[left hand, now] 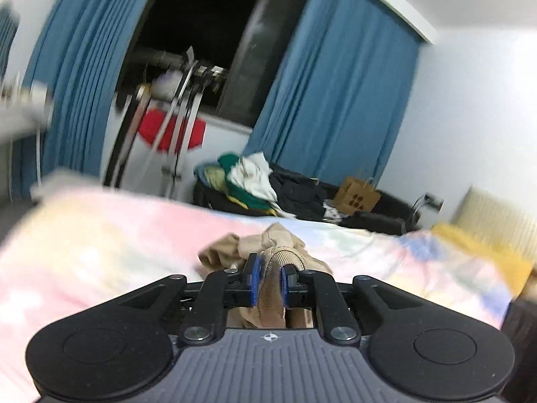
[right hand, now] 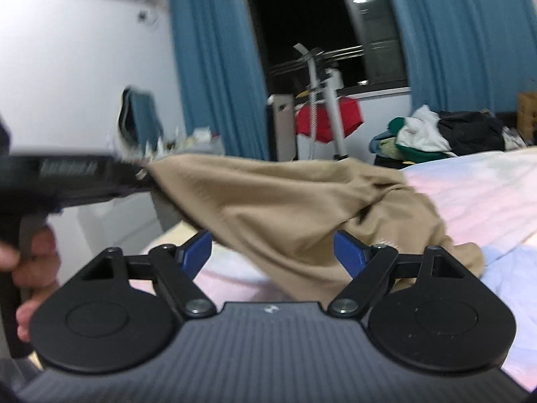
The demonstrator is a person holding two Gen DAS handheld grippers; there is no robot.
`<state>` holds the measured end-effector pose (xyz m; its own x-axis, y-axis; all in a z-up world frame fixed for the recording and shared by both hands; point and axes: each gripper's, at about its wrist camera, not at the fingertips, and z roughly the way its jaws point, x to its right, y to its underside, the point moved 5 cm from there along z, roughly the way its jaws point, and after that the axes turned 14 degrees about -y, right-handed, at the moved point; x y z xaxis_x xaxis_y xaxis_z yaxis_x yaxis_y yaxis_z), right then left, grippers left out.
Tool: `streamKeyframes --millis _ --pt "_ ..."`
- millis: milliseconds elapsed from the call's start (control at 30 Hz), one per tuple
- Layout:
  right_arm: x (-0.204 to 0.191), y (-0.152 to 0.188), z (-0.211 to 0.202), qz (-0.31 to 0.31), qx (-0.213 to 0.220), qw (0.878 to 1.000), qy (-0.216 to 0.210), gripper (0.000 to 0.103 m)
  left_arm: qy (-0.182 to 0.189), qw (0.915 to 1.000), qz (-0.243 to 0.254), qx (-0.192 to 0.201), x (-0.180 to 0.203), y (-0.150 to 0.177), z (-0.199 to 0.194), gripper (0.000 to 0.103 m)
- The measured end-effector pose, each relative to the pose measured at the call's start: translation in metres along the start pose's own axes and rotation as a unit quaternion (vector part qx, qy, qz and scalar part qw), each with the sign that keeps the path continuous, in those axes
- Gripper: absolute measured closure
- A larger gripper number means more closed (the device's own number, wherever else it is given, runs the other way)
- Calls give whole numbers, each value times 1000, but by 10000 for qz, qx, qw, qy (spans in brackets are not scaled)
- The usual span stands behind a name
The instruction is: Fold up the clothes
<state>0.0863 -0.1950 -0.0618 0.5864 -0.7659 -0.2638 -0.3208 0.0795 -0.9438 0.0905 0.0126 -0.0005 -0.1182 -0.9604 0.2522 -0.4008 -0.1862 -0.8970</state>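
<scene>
The left gripper (left hand: 267,282) pinches the beige garment (right hand: 302,208) (the right gripper (right hand: 273,252) gapes, empty), so this thin pinch may slip over the bed (right hand: 486,188) edge.

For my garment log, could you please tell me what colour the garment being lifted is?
Plain tan, no pattern; clearest in the right wrist view.

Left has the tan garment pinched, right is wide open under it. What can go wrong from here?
1. The left gripper pinches only a small bunch of the tan garment; a pull may slip it free.
2. The right gripper is open with cloth draped between its fingers, so closing now may catch a mid-panel fold, not an edge.
3. The rest of the garment lies crumpled on the pastel bedspread; lifting it may leave it twisted.
</scene>
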Motion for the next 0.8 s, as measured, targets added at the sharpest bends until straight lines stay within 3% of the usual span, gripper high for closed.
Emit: streamKeyframes --millis 200,300,400,500,800 --pt "6 11 32 154 -315 9993 139 21 234 9960 -811 -298 -45 2 16 84" --pt "16 16 44 324 -380 9984 274 22 192 9950 -915 -362 -58 7 16 83" --pt "30 16 52 539 -340 9975 318 22 182 9952 -889 -360 -60 8 18 76" --pt "42 15 56 711 -250 9963 416 29 208 9958 -826 -339 -53 8 25 75" --pt "74 16 57 957 -188 9866 1311 29 73 9993 -212 -302 -26 25 33 75"
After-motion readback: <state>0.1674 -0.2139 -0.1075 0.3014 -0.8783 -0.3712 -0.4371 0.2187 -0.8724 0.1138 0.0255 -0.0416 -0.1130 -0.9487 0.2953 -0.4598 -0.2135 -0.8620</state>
